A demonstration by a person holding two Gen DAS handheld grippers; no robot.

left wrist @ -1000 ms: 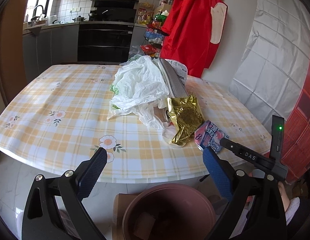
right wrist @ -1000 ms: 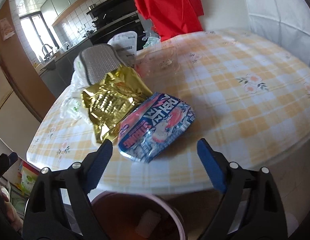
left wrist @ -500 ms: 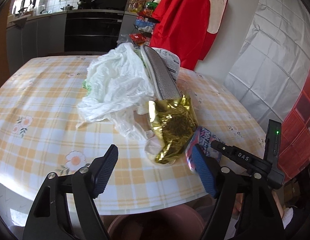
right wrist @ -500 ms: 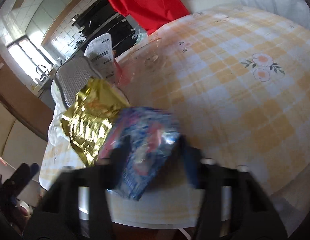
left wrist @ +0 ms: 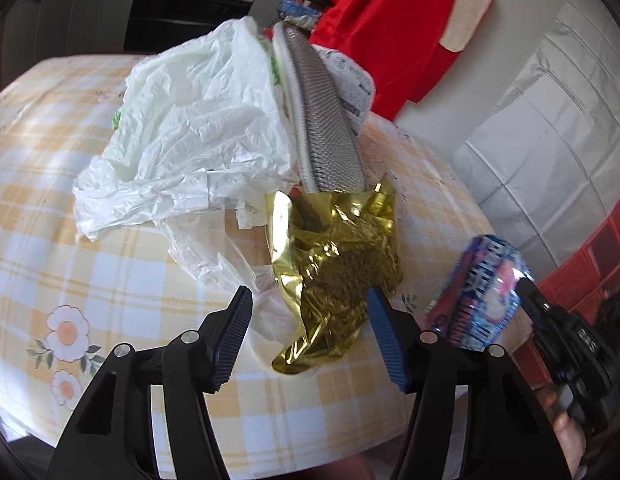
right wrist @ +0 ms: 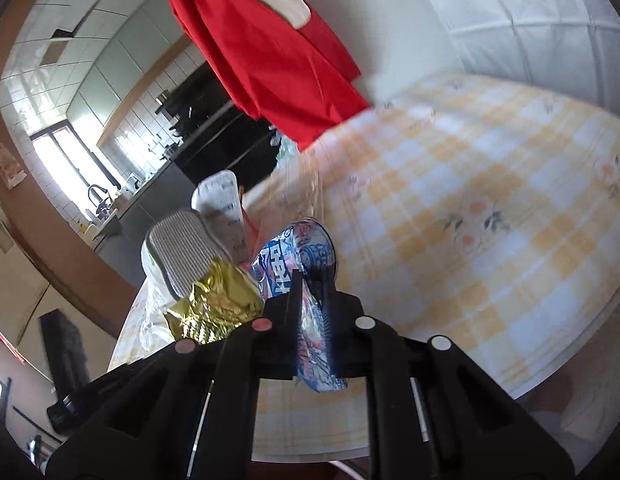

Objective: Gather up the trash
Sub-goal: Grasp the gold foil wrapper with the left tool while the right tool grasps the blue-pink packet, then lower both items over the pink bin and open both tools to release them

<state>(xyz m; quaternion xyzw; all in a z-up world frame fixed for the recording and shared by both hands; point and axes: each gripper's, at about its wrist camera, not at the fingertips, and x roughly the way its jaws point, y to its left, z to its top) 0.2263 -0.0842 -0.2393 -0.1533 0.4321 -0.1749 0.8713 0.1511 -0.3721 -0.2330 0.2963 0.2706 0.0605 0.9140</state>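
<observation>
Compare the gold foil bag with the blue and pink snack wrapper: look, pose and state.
The gold foil bag is plain shiny gold; the blue and pink snack wrapper is printed with lettering. The bag lies crumpled on the checked tablecloth; the wrapper is lifted off it. The bag sits loose between the closing jaws of the left tool; the wrapper is pinched in the right tool. Both are crinkled, glossy packaging.

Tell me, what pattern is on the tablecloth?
Yellow and white checks with small flowers on the tablecloth, clearest in the left wrist view.
</observation>
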